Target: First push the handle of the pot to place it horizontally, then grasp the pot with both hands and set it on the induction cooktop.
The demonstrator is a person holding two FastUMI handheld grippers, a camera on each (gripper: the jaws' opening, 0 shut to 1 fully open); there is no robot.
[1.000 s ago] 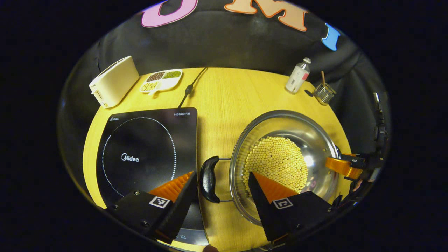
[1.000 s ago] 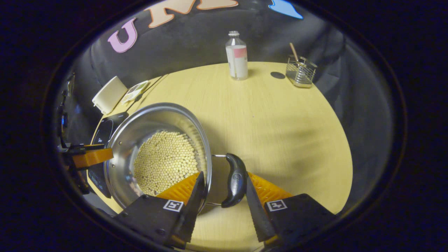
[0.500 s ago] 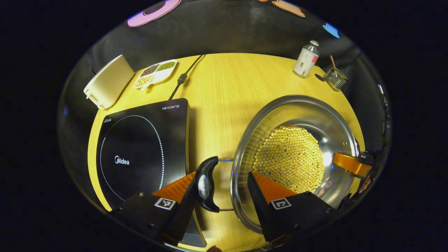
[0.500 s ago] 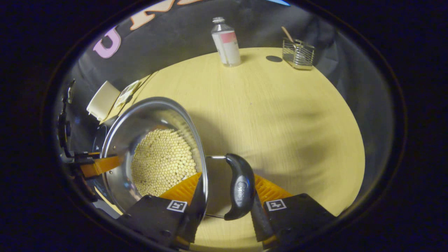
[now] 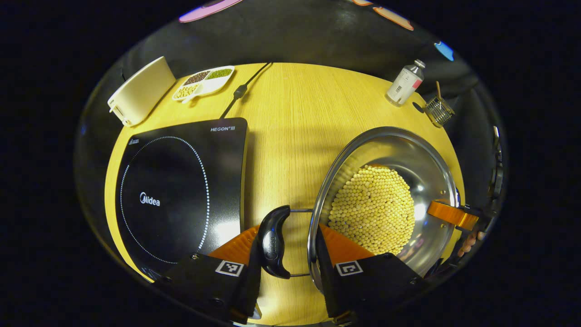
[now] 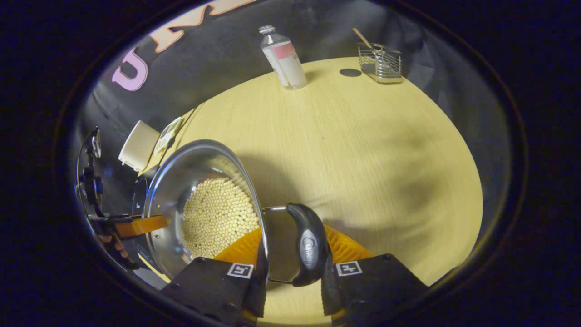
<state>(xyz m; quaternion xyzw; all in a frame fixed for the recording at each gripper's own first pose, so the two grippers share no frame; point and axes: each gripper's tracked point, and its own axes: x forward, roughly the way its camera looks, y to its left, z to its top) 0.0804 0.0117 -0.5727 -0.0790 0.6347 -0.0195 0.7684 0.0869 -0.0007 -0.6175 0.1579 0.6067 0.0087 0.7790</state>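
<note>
Both grippers have narrowed since a second ago — left gripper (image 5: 285, 268) and right gripper (image 6: 290, 277) each clamp a handle (image 5: 273, 241); pot (image 5: 386, 200) looks lifted, beside the cooktop (image 5: 177, 190); carry comes next.

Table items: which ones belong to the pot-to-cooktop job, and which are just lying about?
Part of the job:
- pot with beans
- left pot handle
- right pot handle
- induction cooktop
- left tool
- right tool

Lying about:
- white toaster
- divided dish
- bottle
- wire basket
</note>
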